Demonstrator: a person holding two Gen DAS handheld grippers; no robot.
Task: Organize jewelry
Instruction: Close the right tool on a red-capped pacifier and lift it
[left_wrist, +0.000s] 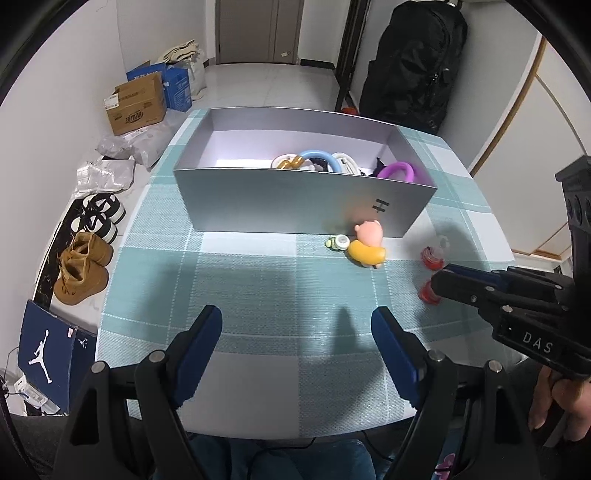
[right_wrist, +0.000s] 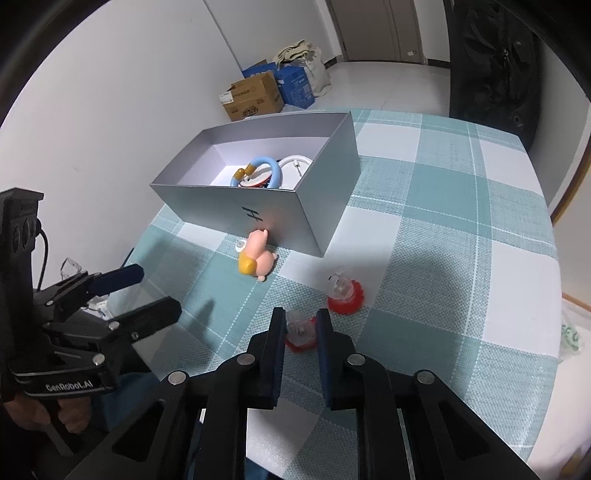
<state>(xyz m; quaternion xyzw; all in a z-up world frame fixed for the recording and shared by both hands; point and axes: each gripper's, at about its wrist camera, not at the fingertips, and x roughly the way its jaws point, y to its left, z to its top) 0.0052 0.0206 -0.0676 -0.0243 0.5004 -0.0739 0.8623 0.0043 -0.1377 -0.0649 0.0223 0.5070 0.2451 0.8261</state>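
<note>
A silver box stands on the checked cloth and holds a blue ring, a purple ring and white pieces. A pink pig charm lies in front of it. Two red-and-clear hair clips lie to the right. My right gripper is closed around the nearer clip; the other clip lies just beyond. My left gripper is open and empty above the cloth.
A small green-white piece lies left of the pig. The table's front edge is close below both grippers. Boxes, bags and shoes sit on the floor to the left. A black bag stands behind the table.
</note>
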